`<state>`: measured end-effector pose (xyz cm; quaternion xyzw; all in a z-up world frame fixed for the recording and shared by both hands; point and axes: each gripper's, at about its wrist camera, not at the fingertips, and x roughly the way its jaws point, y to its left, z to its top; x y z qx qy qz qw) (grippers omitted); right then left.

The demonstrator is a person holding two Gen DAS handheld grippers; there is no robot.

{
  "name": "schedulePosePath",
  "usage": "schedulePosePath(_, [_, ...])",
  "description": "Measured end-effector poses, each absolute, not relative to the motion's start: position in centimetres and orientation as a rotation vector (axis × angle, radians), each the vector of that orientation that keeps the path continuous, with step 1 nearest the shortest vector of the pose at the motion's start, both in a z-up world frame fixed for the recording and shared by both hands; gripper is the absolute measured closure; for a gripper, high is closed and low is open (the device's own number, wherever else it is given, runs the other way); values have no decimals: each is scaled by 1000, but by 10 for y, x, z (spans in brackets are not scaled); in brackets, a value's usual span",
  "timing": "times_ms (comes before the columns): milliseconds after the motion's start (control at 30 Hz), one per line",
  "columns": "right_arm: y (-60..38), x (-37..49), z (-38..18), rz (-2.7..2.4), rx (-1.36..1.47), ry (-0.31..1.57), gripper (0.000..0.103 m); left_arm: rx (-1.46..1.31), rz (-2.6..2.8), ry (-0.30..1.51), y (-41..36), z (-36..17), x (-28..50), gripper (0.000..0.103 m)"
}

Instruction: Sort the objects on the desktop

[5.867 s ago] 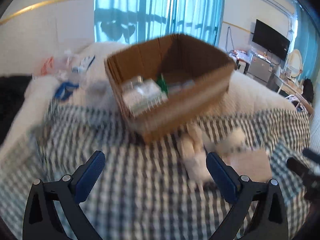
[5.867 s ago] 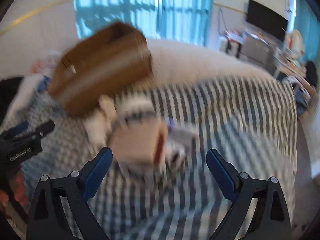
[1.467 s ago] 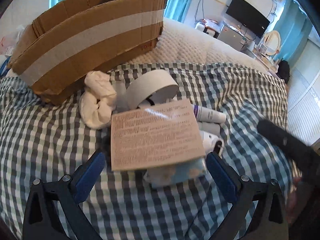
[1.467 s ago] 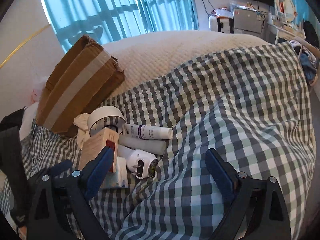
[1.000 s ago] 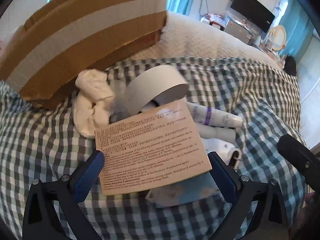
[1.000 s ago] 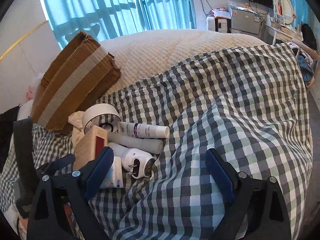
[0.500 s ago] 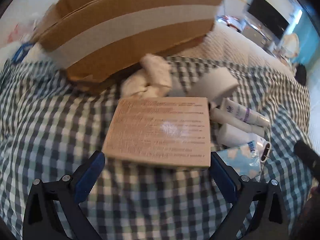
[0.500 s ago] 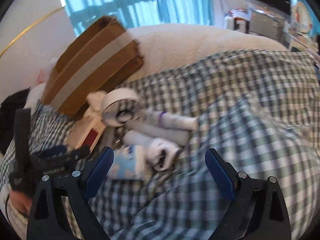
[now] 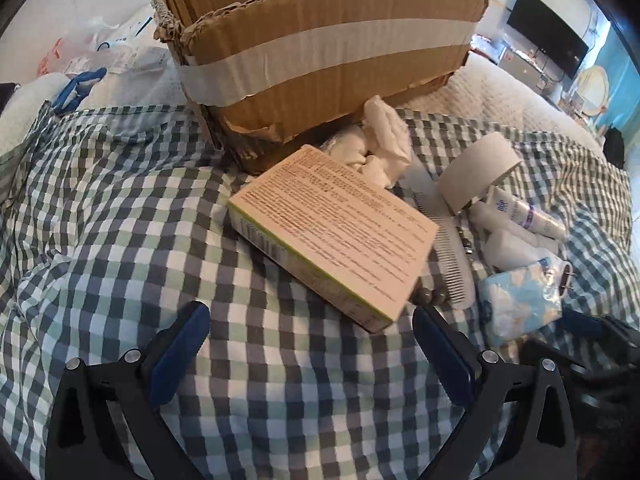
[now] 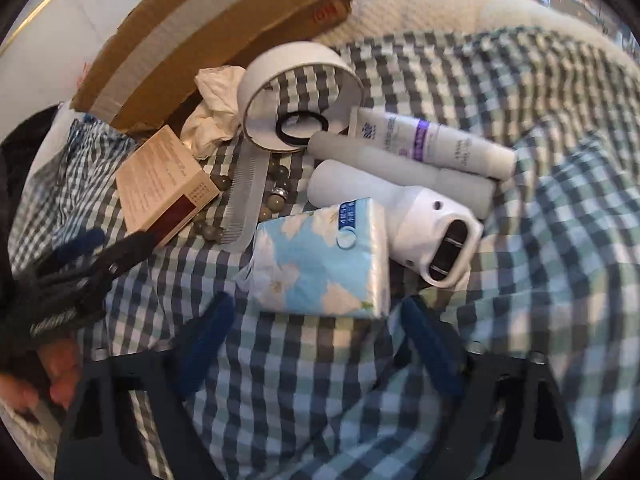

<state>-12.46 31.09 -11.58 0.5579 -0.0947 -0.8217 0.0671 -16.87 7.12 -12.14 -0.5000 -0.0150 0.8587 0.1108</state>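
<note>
A pile of objects lies on a checked cloth in front of a taped cardboard box (image 9: 320,48). A tan printed box (image 9: 332,232) lies just ahead of my open, empty left gripper (image 9: 310,352). A blue flowered tissue pack (image 10: 320,264) lies just ahead of my open, empty right gripper (image 10: 316,344). Behind it are a white handheld device (image 10: 424,216), a white tube with purple print (image 10: 432,144), a white tape roll (image 10: 300,92), a clear comb (image 10: 244,196), grey beads (image 10: 276,200) and a crumpled white cloth (image 10: 216,108). The tan box (image 10: 164,184) and cardboard box (image 10: 212,28) also show in the right wrist view.
The left gripper's body (image 10: 76,272) and the hand holding it show at the left of the right wrist view. Plastic bags (image 9: 92,60) lie beyond the cloth at the far left. A white quilted bedcover (image 9: 508,96) lies behind the pile. A television (image 9: 548,36) stands at the far right.
Both grippers have moved in closer and lower over the pile. The left one has swung left, so the tan box now sits right of centre. The tissue pack now fills the right view's middle.
</note>
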Motion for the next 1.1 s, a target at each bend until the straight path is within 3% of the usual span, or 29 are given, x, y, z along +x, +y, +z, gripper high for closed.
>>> schedulePosePath(33, [314,-125,-117,-2463,1679,-325,48,-1466,2519,-62,71,-121,-168,0])
schedulePosePath(100, [322,-122,-114,-2461,1631,-405,52,-1462,2510,-91,69,-120,-167,0])
schedulePosePath(133, [324,-121,-111,-2464,1596,-426,62,-1462,2515,-102,69,-119,-166,0])
schedulePosePath(233, [325,-118,-102,-2477,1513,-445,72,-1467,2502,-126,65,-118,-156,0])
schedulePosePath(533, [302,-135,-111,-2393,1481,-482,77,-1482,2542,-116,71,-117,-154,0])
schedulePosePath(567, [298,-140,-115,-2392,1502,-467,84,-1484,2548,-103,71,-118,-153,0])
schedulePosePath(600, [295,-143,-116,-2400,1508,-445,84,-1489,2550,-95,73,-119,-153,0])
schedulePosePath(867, [321,-100,-52,-2713,1246,-276,85,-1415,2569,-65,82,-108,-130,5])
schedulePosePath(967, [346,-96,-42,-2741,1209,-378,85,-1376,2521,-56,100,-103,-120,13])
schedulePosePath(1100, [360,-97,-45,-2749,1214,-440,85,-1304,2433,39,142,-101,-118,13])
